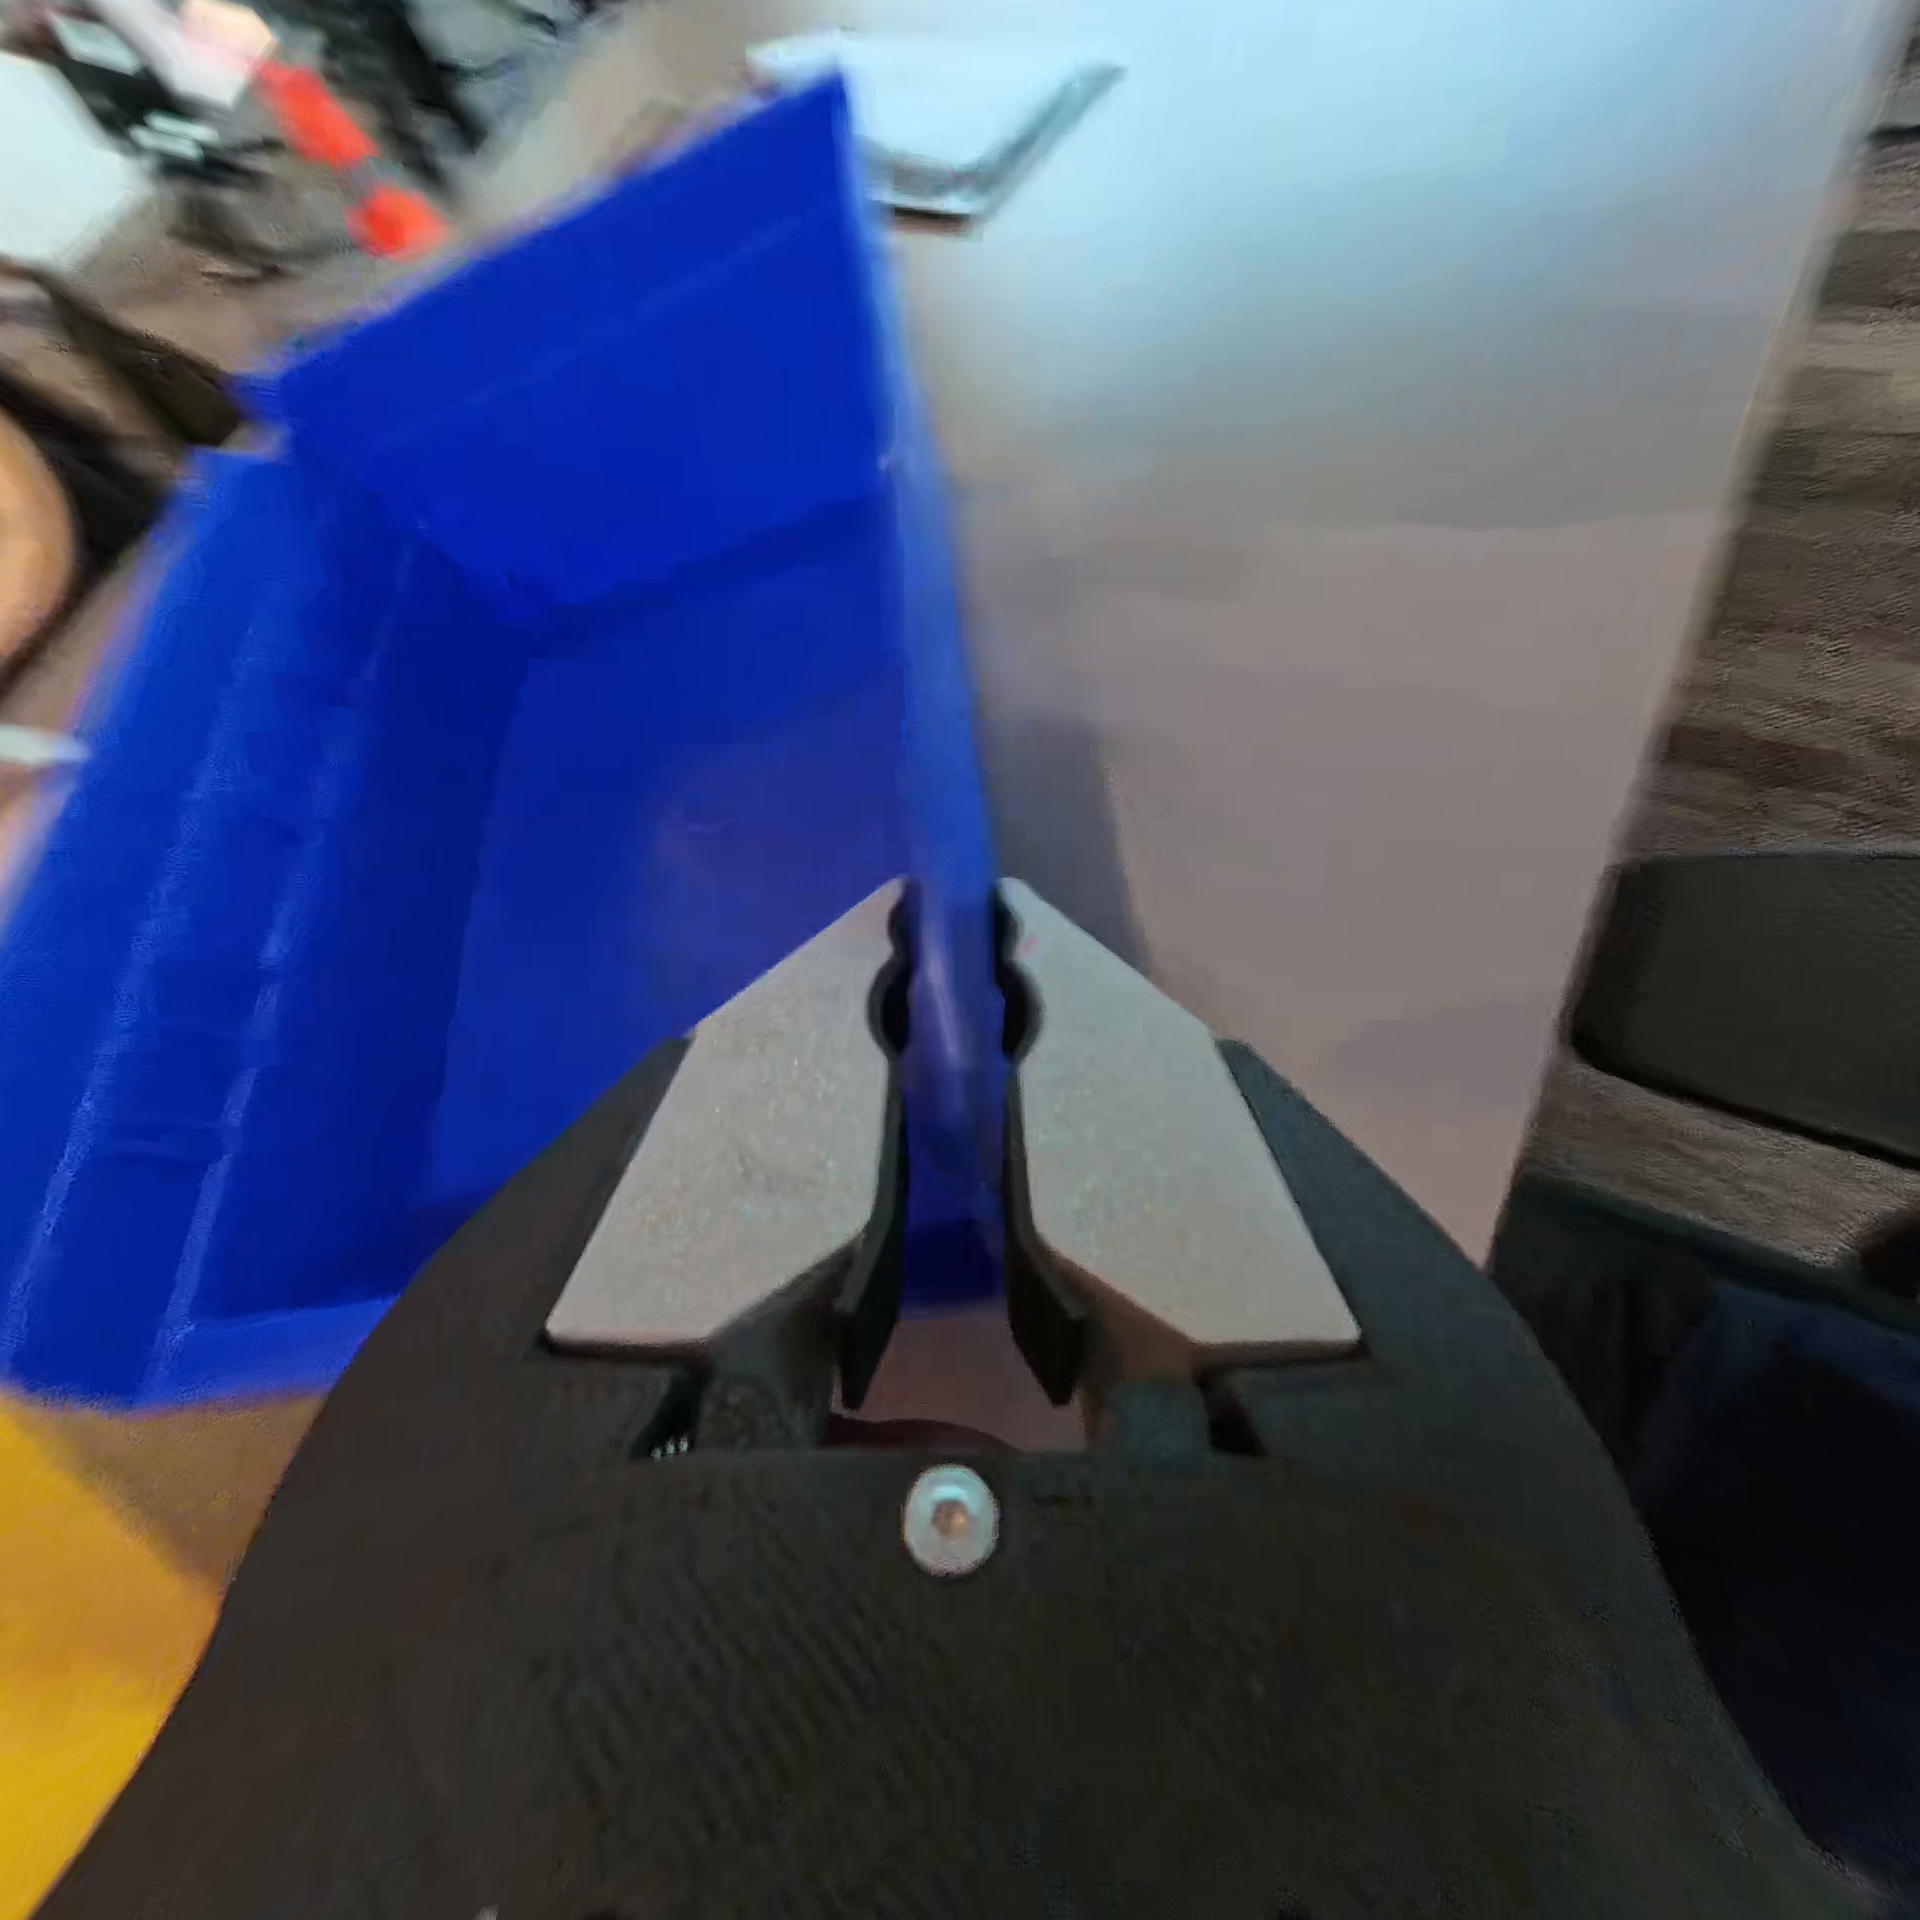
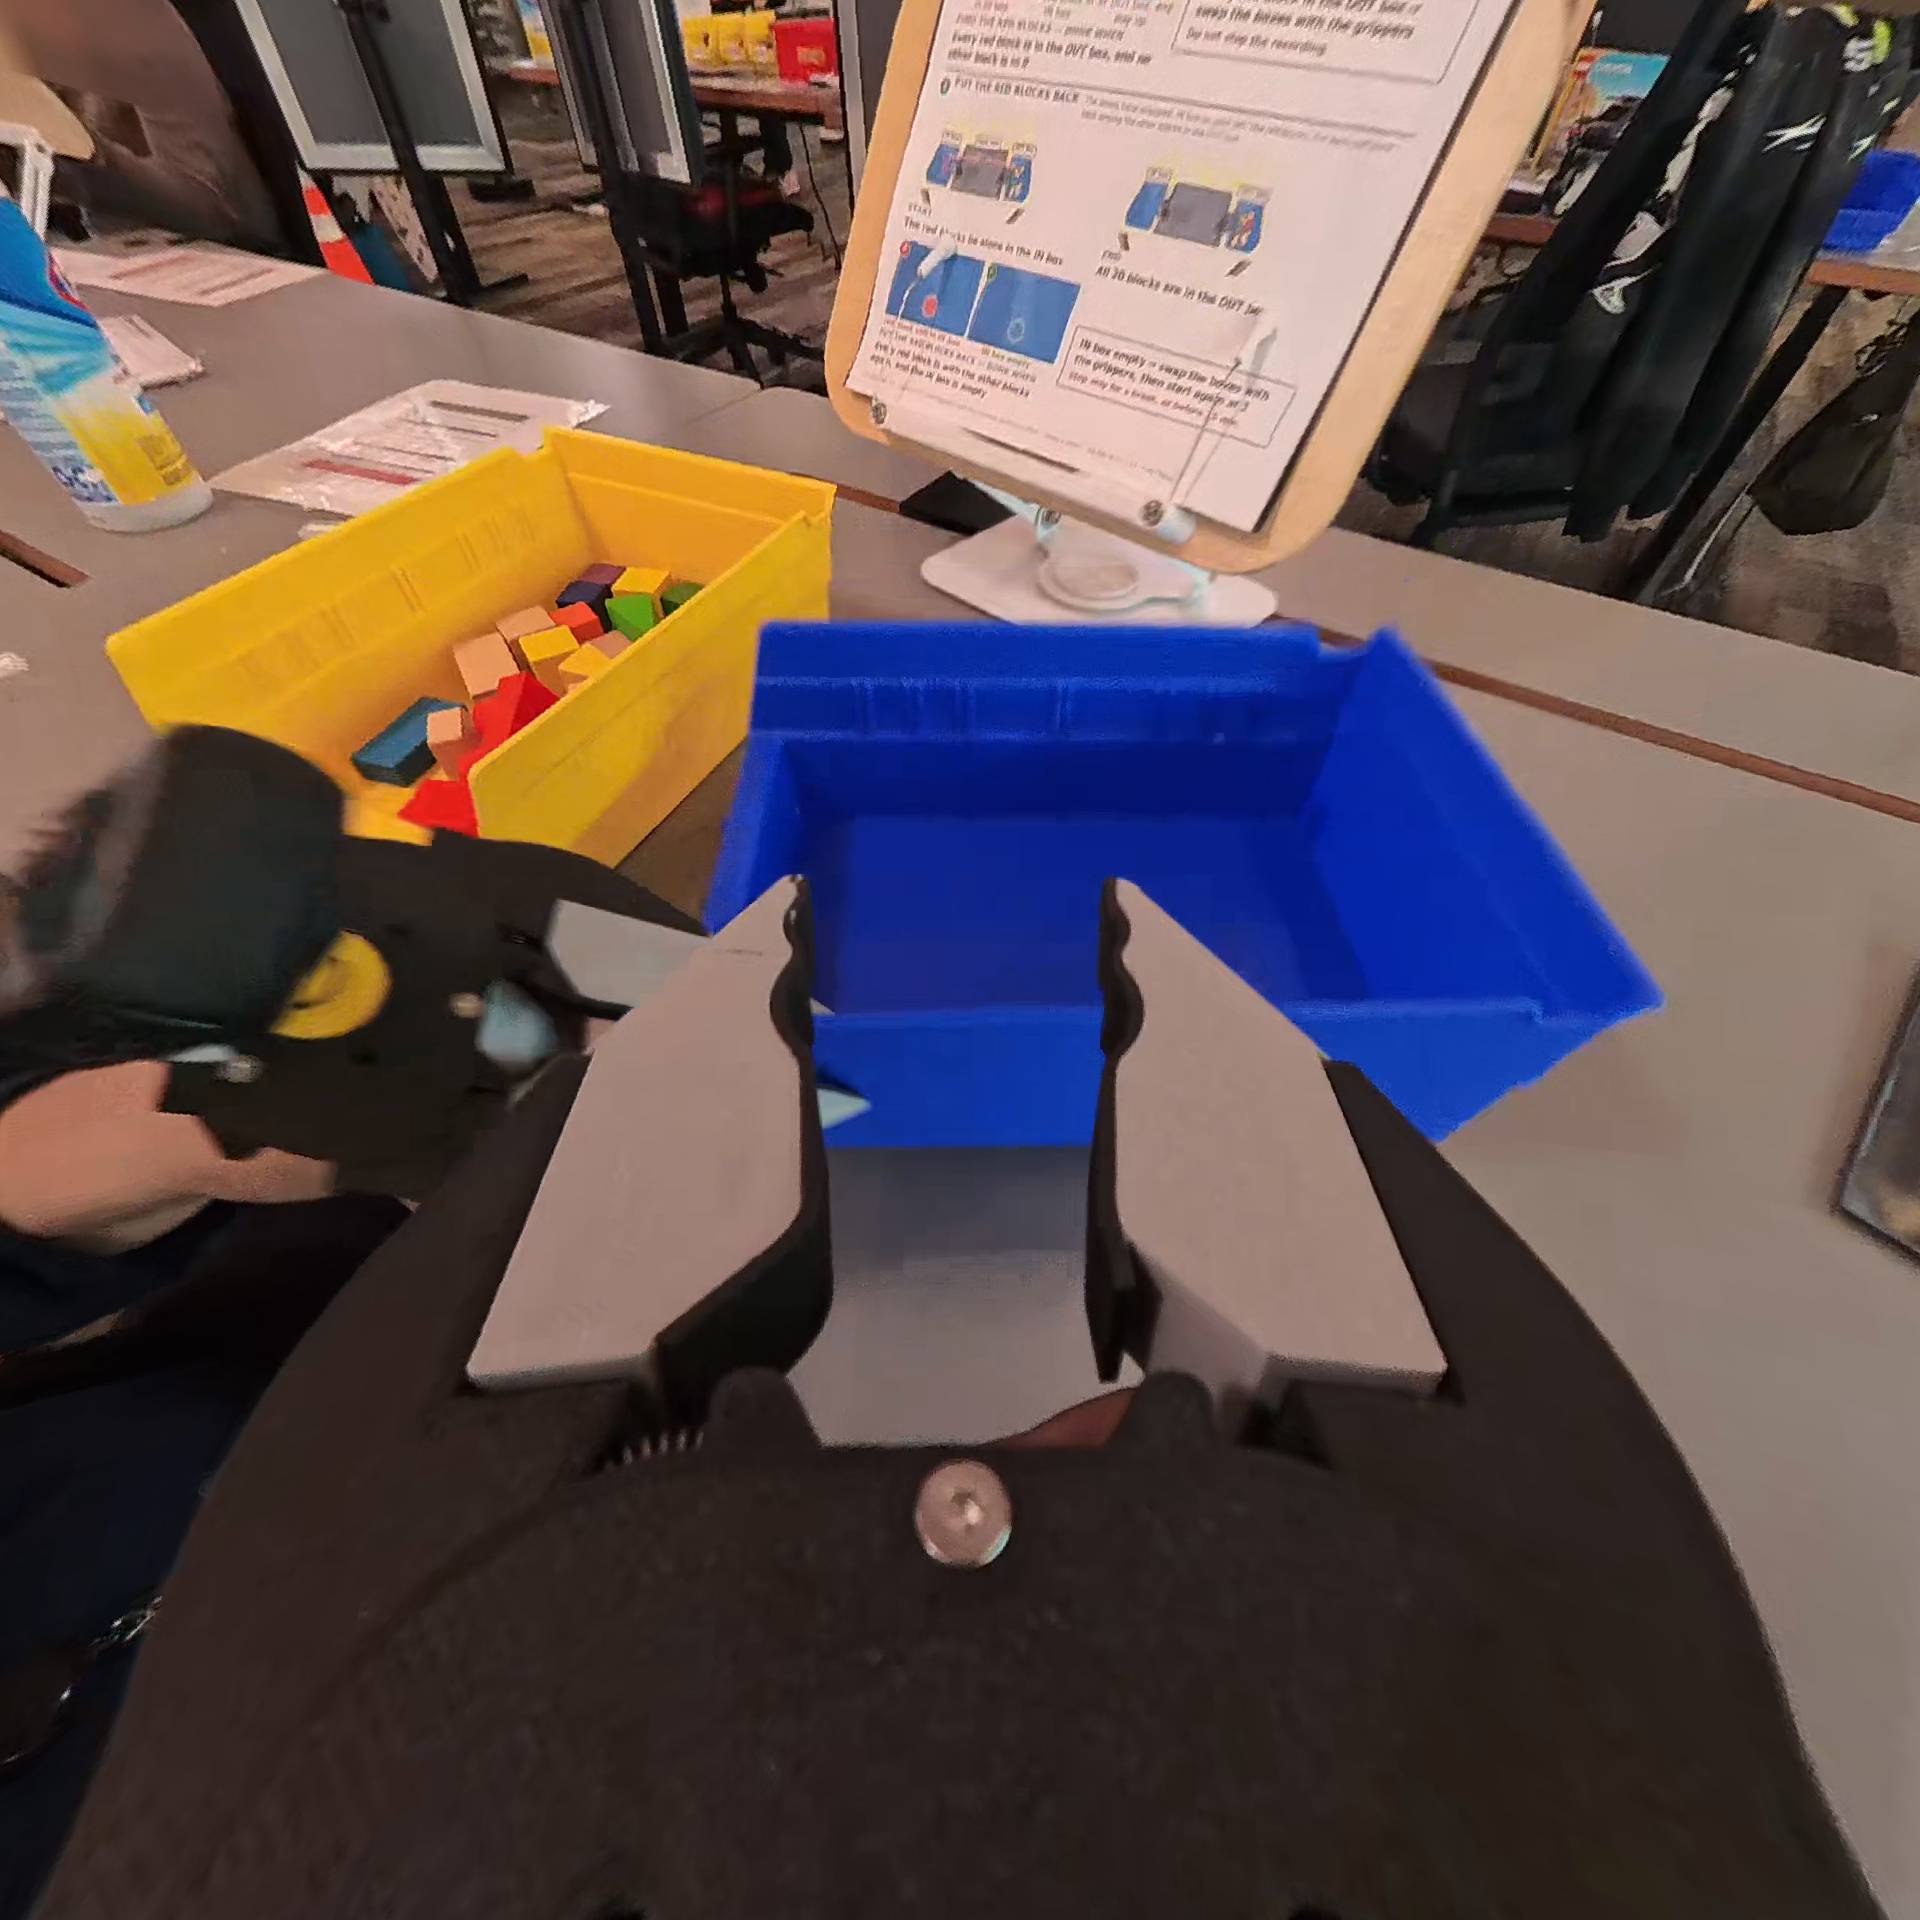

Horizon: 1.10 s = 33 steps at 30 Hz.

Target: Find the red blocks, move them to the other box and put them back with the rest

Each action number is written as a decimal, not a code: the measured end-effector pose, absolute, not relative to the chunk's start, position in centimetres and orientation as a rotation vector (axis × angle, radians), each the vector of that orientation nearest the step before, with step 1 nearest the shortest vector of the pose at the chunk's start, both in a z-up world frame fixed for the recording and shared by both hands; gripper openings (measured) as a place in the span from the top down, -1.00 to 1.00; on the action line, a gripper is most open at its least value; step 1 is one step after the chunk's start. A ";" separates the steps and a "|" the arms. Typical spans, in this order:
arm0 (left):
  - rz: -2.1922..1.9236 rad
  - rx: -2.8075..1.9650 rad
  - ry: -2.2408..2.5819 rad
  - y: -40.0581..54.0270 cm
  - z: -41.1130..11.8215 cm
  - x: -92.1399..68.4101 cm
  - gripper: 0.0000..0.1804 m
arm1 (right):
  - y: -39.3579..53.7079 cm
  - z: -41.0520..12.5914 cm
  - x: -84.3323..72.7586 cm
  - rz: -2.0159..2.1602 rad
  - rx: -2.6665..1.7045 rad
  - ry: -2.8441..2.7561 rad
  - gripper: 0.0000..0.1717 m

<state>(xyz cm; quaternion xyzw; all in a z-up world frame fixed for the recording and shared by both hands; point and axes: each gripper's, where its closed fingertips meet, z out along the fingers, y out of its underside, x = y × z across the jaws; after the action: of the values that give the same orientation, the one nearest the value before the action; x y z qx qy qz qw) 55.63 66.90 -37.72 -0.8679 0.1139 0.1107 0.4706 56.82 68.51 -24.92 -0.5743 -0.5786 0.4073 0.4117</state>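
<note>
Blurred blue box (image 1: 582,727), left hand-held gripper (image 1: 951,914) astride its wall

This looks like a lab or shared workroom set up for recording handling tasks. Long grey tables (image 2: 1714,852) butt together, with a brown seam running across the right of the right wrist view. At upper centre a wood-framed board on a white stand (image 2: 1101,582) carries a printed instruction sheet with small pictures (image 2: 1143,229). Laminated papers (image 2: 416,447) lie at the upper left, beside a white, blue and yellow plastic canister (image 2: 94,416). Behind, near the top left, stand metal-framed panels (image 2: 384,94) and an orange cone (image 2: 338,244) on wood-patterned flooring; more tables with yellow and red boxes (image 2: 758,42) show at the top, and dark garments (image 2: 1704,239) hang at the upper right.
</note>
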 end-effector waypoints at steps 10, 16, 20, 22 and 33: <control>0.204 -2.074 0.242 57.3 -34.3 52.8 0.37 | 63.2 -30.6 55.5 0.869 -1.438 -1.816 0.36; 0.388 -2.019 0.076 49.7 -29.9 46.0 0.38 | 58.7 -35.6 53.5 0.624 -1.361 -2.051 0.34; 0.401 -2.054 -0.034 46.5 -30.3 42.4 0.38 | 62.8 -37.3 53.9 0.236 -1.359 -2.002 0.26; 0.447 -2.109 -0.084 45.3 -31.3 40.6 0.39 | 63.9 -37.4 54.7 0.255 -1.413 -2.008 0.15; 0.374 -2.243 -0.023 47.5 -35.3 41.5 0.38 | 76.5 -32.4 60.5 0.328 -1.733 -1.544 0.53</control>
<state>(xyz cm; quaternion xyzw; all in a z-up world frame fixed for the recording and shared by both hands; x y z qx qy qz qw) 41.47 47.47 -35.33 -0.8949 -0.0092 0.1494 0.4205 60.49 76.47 -32.41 -0.6815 -0.6068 0.1289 0.3882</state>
